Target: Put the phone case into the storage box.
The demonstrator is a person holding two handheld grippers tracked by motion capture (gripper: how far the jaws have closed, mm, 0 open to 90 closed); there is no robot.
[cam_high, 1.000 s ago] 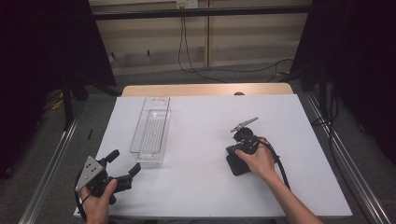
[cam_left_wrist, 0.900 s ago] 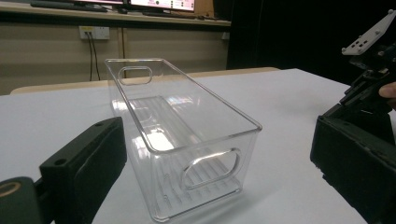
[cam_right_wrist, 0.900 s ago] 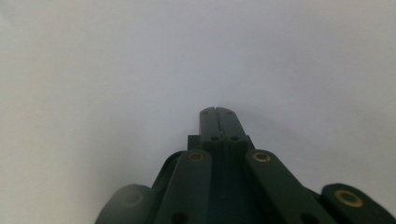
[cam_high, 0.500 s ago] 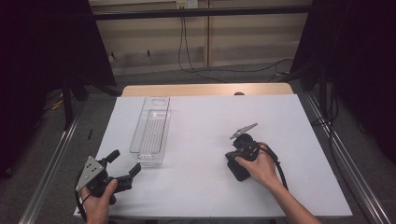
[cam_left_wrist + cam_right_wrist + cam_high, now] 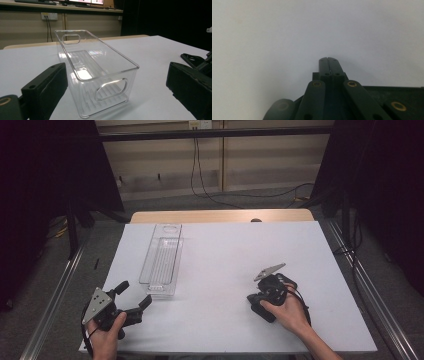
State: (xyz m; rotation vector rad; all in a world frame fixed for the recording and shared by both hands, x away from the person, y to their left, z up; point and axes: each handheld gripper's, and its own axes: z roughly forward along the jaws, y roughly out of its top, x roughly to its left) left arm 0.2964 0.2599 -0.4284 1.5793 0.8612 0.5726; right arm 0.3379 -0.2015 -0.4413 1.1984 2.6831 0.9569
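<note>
Clear bin, high view: the clear bin (image 5: pixel 162 261) lies lengthwise on the white table (image 5: pixel 225 250), on the left half, its long sides running away from the person; nothing can be made out inside it.
Left gripper, high view: the left gripper (image 5: pixel 134 296) sits at the near left corner of the table, held in the left hand (image 5: pixel 106 337); its two black jaws stand spread apart and point toward the near end of the bin, just short of it, holding nothing.
Right gripper, high view: the right gripper (image 5: pixel 256 306) rests low on the near right part of the table under the right hand (image 5: pixel 287 312), well apart from the bin; a grey plate sits on top of it.
Clear bin, left gripper view: the bin (image 5: pixel 95 72) stands upright between the two spread jaws but farther off, its near end wall with an oval handle hole facing the camera; the pads do not touch it.
Other gripper, left gripper view: part of the right gripper (image 5: pixel 197 61) shows at the right edge, on the table.
Right gripper, right gripper view: the right gripper (image 5: pixel 328 59) has its jaws pressed together with nothing between them, tips close above the bare white table (image 5: pixel 274 37).
</note>
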